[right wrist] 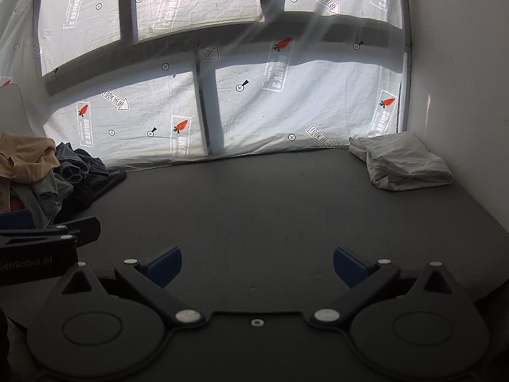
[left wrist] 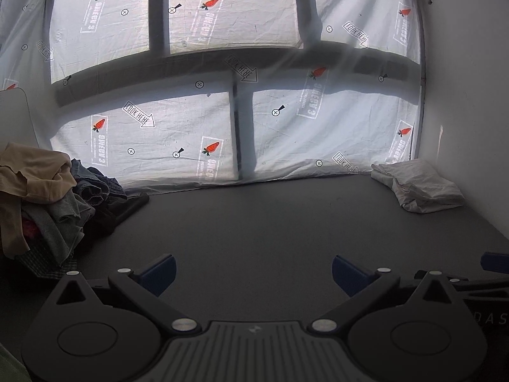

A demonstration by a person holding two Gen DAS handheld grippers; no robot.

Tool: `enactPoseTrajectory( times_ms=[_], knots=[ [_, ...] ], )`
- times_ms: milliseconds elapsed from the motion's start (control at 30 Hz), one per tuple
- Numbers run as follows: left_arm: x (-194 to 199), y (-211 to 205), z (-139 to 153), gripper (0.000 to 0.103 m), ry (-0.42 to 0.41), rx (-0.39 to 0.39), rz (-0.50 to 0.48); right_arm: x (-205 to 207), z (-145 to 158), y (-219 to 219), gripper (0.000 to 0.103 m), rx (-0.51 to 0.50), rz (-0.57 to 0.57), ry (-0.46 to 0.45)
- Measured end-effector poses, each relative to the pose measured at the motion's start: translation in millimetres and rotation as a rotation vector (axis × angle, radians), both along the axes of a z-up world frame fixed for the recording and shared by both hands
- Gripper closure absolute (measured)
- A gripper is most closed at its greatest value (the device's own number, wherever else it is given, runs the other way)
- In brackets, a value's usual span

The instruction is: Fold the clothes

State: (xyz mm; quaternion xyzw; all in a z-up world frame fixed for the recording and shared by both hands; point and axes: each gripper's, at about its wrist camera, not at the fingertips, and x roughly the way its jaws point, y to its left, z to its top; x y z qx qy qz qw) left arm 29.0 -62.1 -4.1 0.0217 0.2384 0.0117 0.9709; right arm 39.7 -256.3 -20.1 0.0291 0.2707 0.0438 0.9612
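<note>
A heap of unfolded clothes point(left wrist: 47, 200) lies at the left of the dark table point(left wrist: 270, 222): a tan garment on top, denim, grey and black pieces under it. The same heap point(right wrist: 47, 172) shows at the left in the right wrist view. A folded white garment point(left wrist: 416, 187) rests at the far right corner, seen again as the white garment point(right wrist: 400, 165). My left gripper point(left wrist: 253, 273) is open low over the table with nothing between its blue pads. My right gripper point(right wrist: 257, 265) is open too and holds nothing. The two grippers sit side by side, well short of both piles.
A white sheet point(left wrist: 191, 127) printed with carrots and arrows hangs over the window behind the table. A white wall point(left wrist: 470, 95) borders the right side. A white rounded panel point(left wrist: 16, 114) stands at the far left. The table's right edge point(right wrist: 490, 289) curves near my right gripper.
</note>
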Motion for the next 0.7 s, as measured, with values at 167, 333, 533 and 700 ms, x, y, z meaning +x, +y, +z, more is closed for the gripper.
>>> enactPoseTrajectory(
  times_ms=[167, 333, 533, 700],
  knots=[
    [-21.3, 11.6, -5.2, 0.0, 0.017, -0.018, 0.0, -21.6, -6.8, 14.5, 0.0, -0.028, 0.014, 0.028],
    [-34.4, 18.0, -12.6, 0.0, 0.034, -0.034, 0.002, -37.0, -11.1, 23.0, 0.0, -0.05, 0.018, 0.035],
    [-42.0, 22.2, -14.9, 0.0, 0.035, -0.032, 0.003, -42.0, -10.4, 27.2, 0.0, -0.059, 0.01, 0.03],
    [-42.2, 24.1, -14.0, 0.0, 0.029, -0.03, -0.001, -43.0, -9.3, 29.7, 0.0, -0.065, 0.008, 0.024]
  ],
)
